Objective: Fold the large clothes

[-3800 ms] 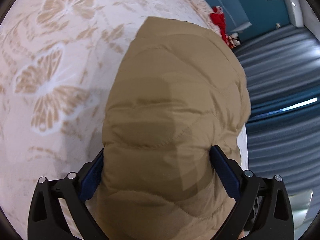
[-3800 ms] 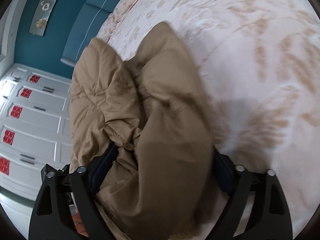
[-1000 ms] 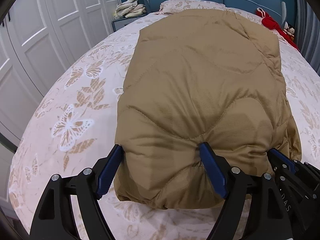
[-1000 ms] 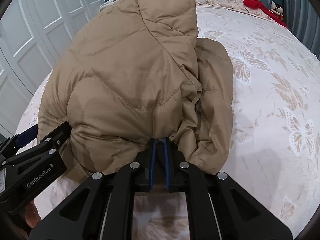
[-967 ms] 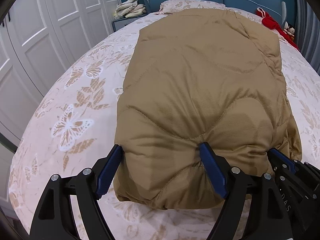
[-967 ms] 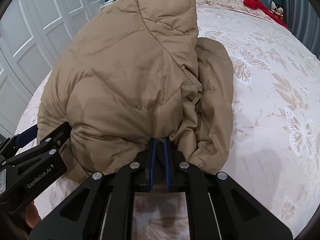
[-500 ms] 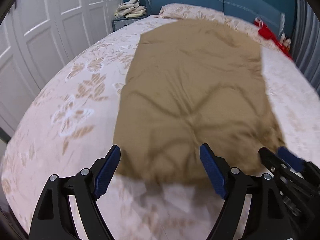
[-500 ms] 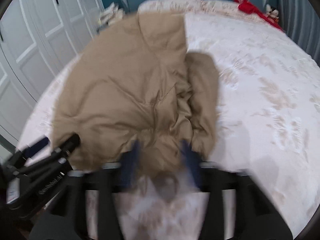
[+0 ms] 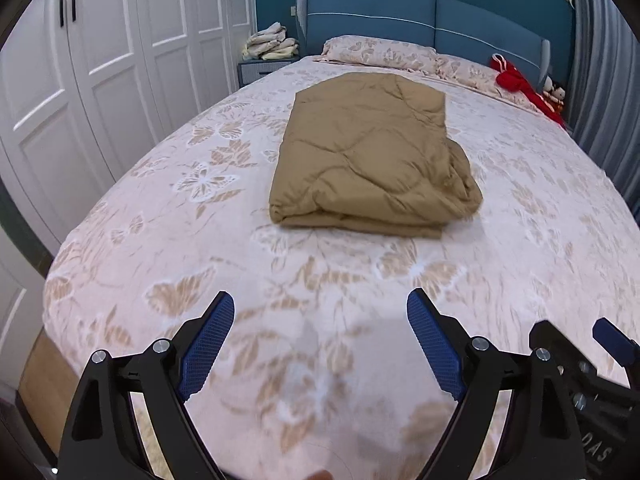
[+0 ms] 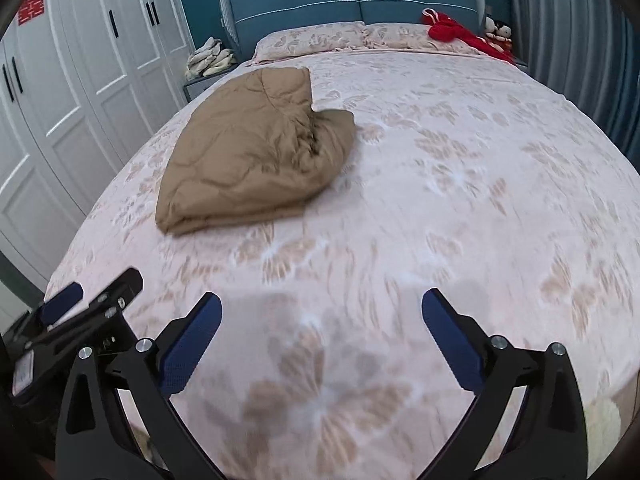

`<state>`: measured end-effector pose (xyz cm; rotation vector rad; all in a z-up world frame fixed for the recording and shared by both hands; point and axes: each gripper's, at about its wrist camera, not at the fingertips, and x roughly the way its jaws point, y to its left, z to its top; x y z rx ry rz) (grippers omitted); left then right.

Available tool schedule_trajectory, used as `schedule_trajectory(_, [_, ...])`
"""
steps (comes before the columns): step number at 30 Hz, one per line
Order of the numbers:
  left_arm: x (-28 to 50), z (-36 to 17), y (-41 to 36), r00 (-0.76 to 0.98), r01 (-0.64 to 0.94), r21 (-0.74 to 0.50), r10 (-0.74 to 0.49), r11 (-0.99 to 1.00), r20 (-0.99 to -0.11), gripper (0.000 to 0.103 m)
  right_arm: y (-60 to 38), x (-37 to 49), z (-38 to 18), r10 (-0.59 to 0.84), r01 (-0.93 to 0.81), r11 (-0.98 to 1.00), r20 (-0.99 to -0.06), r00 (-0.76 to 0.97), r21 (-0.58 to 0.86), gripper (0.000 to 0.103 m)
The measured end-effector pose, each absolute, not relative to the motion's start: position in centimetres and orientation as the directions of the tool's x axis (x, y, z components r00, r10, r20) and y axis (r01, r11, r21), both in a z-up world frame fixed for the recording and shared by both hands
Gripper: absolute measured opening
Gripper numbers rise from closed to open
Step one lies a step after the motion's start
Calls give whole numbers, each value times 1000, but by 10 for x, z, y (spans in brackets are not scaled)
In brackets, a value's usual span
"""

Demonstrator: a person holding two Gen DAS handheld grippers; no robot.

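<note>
A tan quilted coat (image 9: 372, 160) lies folded in a thick bundle on the bed, left of the middle; it also shows in the right wrist view (image 10: 256, 148). My left gripper (image 9: 320, 316) is open and empty, well back from the coat near the foot of the bed. My right gripper (image 10: 322, 316) is open and empty too, at the foot of the bed. The right gripper shows at the lower right of the left wrist view (image 9: 592, 364). The left gripper shows at the lower left of the right wrist view (image 10: 84, 312).
The bed cover (image 9: 540, 208) is pale pink with tan butterflies. Pillows (image 9: 380, 54) and a red garment (image 9: 520, 84) lie at the blue headboard. White wardrobe doors (image 9: 100, 60) stand on the left, with a nightstand stacked with cloth (image 9: 270, 46). Grey curtains (image 10: 580, 40) hang on the right.
The right gripper opened and let go of the coat. Both grippers drew back from the coat toward the foot of the bed. The coat stays folded on the bed.
</note>
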<state>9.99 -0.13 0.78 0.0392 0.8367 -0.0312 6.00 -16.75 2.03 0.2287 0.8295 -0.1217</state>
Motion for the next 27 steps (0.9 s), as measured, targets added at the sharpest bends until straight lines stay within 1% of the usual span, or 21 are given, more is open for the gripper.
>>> schedule_trajectory(5, [70,4,-9,671,58,72,15,996,-741,86,-168,23,17,-45,209,968,-731,681,136,98])
schedule_trajectory(10, [52,3,-7,689,39,102,47,994,-724,86,-167,7,16,-49,218,966,-726,686,141,98])
schedule_trajectory(20, [43,0,1,685,6,134,93,991,-722,86,-151,-1,18,-80,187,979,-705,705,75,98])
schedule_trajectory(27, [43,1,5,685,-5,133,100,991,-721,86,-148,-2,19,-83,182,981,-698,711,69,98])
